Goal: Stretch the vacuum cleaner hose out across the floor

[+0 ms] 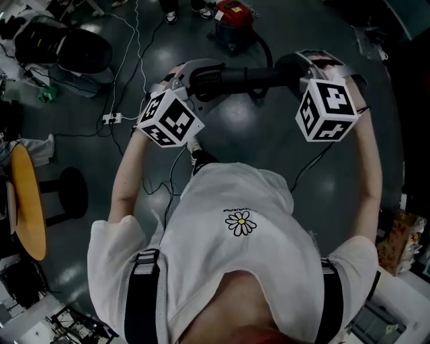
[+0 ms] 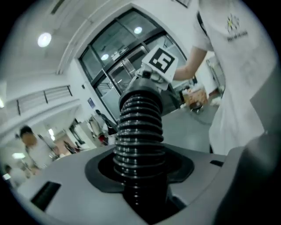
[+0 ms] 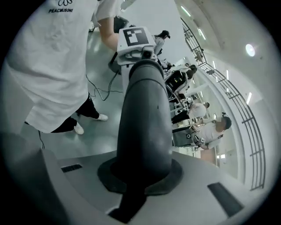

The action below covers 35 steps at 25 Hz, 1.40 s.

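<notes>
our left gripper (image 2: 140,180) pinches the ribbed hose (image 2: 139,127), which runs straight across to our right gripper (image 3: 138,178), clamped on its smooth end. the red vacuum cleaner (image 1: 234,17) stands beyond both.

- Power strip (image 1: 111,119) w/ white cables (image 1: 134,40) lay on floor (image 1: 269,151), left of left jaws.
- Round wooden tabletop (image 1: 28,201) & black stool (image 1: 70,191) stood further left.
- Box (image 1: 396,242) sat well right of right jaws.
- Glass doors (image 2: 127,57) rose beyond left jaws; bystander in white (image 2: 33,147) to their left.
- Bystander w/ dark harness (image 3: 210,129) stood right of right jaws, beside a railing (image 3: 237,105).
</notes>
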Tool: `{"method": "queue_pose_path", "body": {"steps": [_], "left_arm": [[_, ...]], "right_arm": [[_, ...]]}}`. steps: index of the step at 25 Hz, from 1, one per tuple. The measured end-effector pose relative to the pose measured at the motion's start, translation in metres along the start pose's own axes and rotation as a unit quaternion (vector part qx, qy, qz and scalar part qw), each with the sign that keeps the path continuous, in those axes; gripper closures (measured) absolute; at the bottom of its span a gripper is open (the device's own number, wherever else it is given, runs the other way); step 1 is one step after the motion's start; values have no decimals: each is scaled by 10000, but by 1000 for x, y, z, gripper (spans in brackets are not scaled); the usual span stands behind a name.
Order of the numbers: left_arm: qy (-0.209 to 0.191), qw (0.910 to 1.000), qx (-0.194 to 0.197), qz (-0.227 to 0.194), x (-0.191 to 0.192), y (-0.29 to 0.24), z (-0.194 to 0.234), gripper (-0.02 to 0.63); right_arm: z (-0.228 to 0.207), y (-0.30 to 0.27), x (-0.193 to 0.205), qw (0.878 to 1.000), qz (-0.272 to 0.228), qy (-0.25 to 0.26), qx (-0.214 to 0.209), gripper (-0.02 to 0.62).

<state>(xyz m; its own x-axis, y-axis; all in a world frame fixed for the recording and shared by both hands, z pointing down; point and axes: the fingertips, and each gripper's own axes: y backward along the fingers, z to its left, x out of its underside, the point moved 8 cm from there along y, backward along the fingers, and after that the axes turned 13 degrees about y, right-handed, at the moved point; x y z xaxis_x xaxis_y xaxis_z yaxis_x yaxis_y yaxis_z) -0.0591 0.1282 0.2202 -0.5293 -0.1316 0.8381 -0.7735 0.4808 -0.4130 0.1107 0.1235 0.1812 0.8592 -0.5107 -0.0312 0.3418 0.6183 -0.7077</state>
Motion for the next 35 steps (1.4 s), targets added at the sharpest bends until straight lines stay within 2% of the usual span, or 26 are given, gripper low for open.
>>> {"method": "queue_pose_path", "body": {"steps": [1, 2, 4, 5, 7, 9, 13, 17, 19, 21, 23, 25, 28, 29, 31, 33, 34, 35], "left_arm": [[307, 9982, 510, 109, -1, 3, -9, 387], [607, 9923, 1055, 222, -2, 5, -19, 387], [1223, 9725, 1970, 206, 0, 8, -42, 405], [1551, 9620, 2248, 71, 0, 10, -51, 459], [2010, 9468, 2507, -158, -1, 15, -69, 513], [2220, 9380, 2649, -286, -9, 23, -84, 518], [2230, 9228, 3119, -390, -27, 52, -111, 517], [2415, 8947, 3726, -485, -30, 90, -155, 517], [2663, 8756, 3986, -590, -24, 112, -184, 517], [2926, 8513, 4287, -771, -19, 139, -222, 517], [3148, 8203, 4658, -1052, -20, 176, -270, 517], [3351, 7853, 5017, -1391, -29, 212, -314, 517], [3773, 7355, 5276, -1957, -49, 255, -361, 515], [3913, 7180, 5325, -2188, -55, 270, -375, 515], [4175, 6829, 5373, -2659, -68, 298, -401, 515], [4467, 6558, 5285, -3017, -78, 324, -432, 515], [4627, 6454, 5219, -3114, -81, 335, -450, 515], [4766, 6390, 5159, -3136, -81, 344, -468, 515]], "right_arm": [[-2, 1, -1, 9999, -72, 4, 135, 543], [-4, 1, -2, 9995, -134, 10, 290, 543], [-7, -1, -5, 9979, -269, 45, 592, 543], [-6, -2, -8, 9967, -356, 66, 730, 543], [-1, -2, -14, 9939, -497, 70, 982, 543], [4, 3, -19, 9895, -674, 22, 1275, 543], [16, 21, -38, 9772, -1083, -181, 1820, 543], [41, 49, -79, 9718, -1251, -222, 1986, 543], [53, 59, -107, 9715, -1322, -93, 1964, 542], [69, 69, -145, 9697, -1521, 34, 1913, 541], [91, 83, -192, 9656, -1872, 40, 1806, 542], [111, 97, -236, 9569, -2332, -121, 1724, 541], [137, 116, -289, 9286, -3174, -801, 1748, 541], [147, 121, -306, 9136, -3455, -1202, 1778, 541], [172, 130, -342, 8725, -3988, -2134, 1848, 541], [206, 141, -378, 8325, -4383, -2812, 1889, 541], [225, 147, -395, 8166, -4526, -3045, 1889, 541], [246, 154, -412, 8028, -4644, -3234, 1878, 541]]}}
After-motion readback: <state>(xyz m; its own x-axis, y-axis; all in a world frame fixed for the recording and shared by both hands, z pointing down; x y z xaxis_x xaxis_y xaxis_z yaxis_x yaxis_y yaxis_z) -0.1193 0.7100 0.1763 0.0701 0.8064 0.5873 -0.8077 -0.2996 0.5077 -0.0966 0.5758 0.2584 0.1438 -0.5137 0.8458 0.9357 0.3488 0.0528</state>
